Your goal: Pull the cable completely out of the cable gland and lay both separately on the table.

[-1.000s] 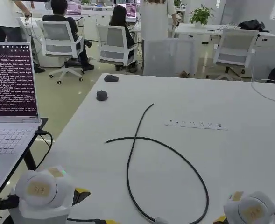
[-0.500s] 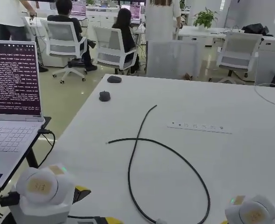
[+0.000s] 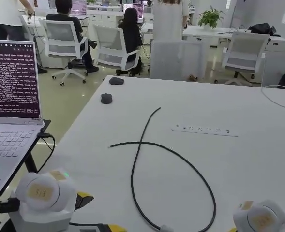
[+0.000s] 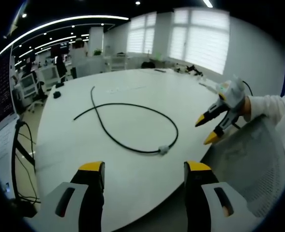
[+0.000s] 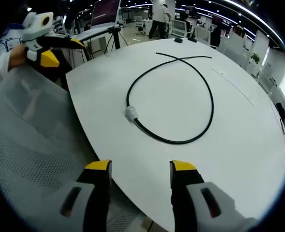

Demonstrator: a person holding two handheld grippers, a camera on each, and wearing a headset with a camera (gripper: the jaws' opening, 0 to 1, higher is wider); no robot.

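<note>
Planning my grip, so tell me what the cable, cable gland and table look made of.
Cable: matte black, likely a rubber or PVC jacket; it lies in soft curves. Cable gland: pale grey, probably plastic, too small to be sure. Table: smooth white top, laminate-like, with faint sheen.

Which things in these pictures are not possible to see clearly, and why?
Cable gland: cut off by the head view's bottom edge; too small in both gripper views to show how it grips the cable.
Laptop screen text: too small to read in the head view.
Two dark objects, head view: too small to identify.
</note>
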